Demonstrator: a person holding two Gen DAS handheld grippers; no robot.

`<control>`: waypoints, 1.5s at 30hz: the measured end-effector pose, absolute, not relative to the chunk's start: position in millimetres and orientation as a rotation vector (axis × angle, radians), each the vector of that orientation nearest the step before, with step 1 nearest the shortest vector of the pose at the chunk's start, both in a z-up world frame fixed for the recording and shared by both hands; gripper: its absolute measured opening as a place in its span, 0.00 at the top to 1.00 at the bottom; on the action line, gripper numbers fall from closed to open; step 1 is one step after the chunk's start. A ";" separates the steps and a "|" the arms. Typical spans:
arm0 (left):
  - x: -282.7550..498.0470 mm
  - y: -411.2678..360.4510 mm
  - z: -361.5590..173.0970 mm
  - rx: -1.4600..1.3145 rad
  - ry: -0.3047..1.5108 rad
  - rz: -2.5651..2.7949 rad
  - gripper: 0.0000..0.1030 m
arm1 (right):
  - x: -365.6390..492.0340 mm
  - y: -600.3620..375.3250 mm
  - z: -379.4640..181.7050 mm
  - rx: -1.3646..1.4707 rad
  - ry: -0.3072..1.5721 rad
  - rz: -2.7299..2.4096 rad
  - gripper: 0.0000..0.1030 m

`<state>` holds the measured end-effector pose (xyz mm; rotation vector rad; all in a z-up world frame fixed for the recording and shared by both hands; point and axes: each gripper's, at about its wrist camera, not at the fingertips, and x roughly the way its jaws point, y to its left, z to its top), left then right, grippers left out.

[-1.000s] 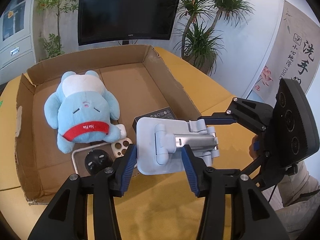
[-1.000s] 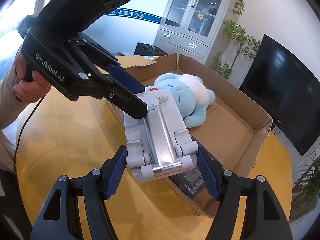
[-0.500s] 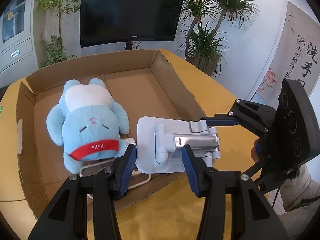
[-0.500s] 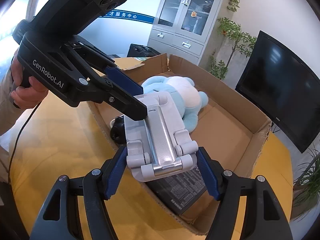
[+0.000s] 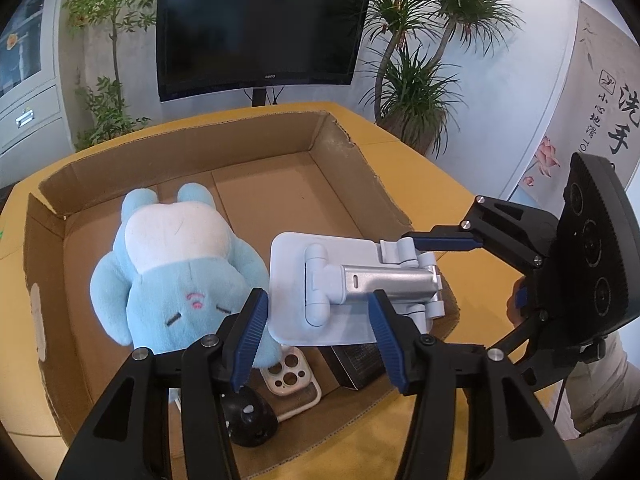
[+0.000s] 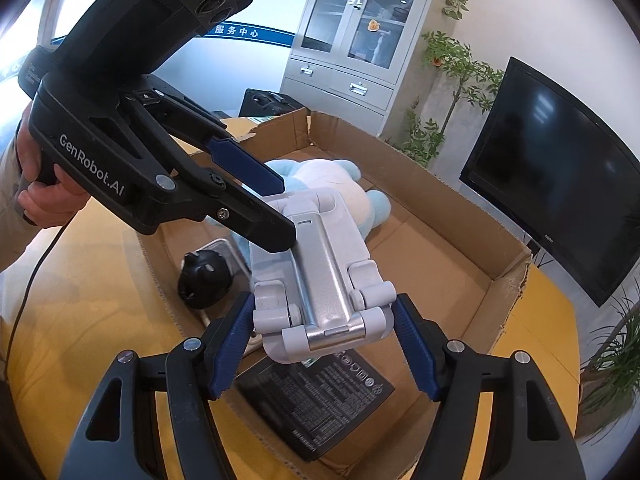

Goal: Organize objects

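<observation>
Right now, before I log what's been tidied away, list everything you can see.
cardboard box: one, brown, on the table
table: one, yellow, under the box
plush toy: one, light blue and white, lying in the box
phone stand: one, white and silver, held over the box's near edge
phone case: one, pale, on the box floor
round object: one, black, on the box floor beside the case
flat packet: one, black, in the box corner
monitor: one, black, behind the table
plants: several, green, along the walls
cabinet: one, grey, by the wall
right gripper: black with blue pads, clamping the stand's hinged end
left gripper: black with blue pads, jaws just opening, the stand between them
</observation>
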<state>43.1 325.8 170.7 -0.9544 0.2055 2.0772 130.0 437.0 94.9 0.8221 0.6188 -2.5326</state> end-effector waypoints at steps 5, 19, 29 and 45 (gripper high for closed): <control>27.9 333.1 165.7 -0.970 0.190 2.071 0.51 | 112.4 445.0 90.4 0.843 0.610 -2.536 0.33; -22.6 364.3 119.2 -1.131 0.164 2.037 0.64 | 63.1 449.8 61.0 0.949 0.625 -2.504 0.36; -16.4 358.6 119.9 -1.122 0.149 2.057 0.62 | 66.3 449.6 59.8 0.945 0.636 -2.509 0.36; -3.9 323.9 132.5 -1.118 -0.028 2.190 0.22 | 79.0 484.0 24.0 1.237 0.532 -2.577 0.32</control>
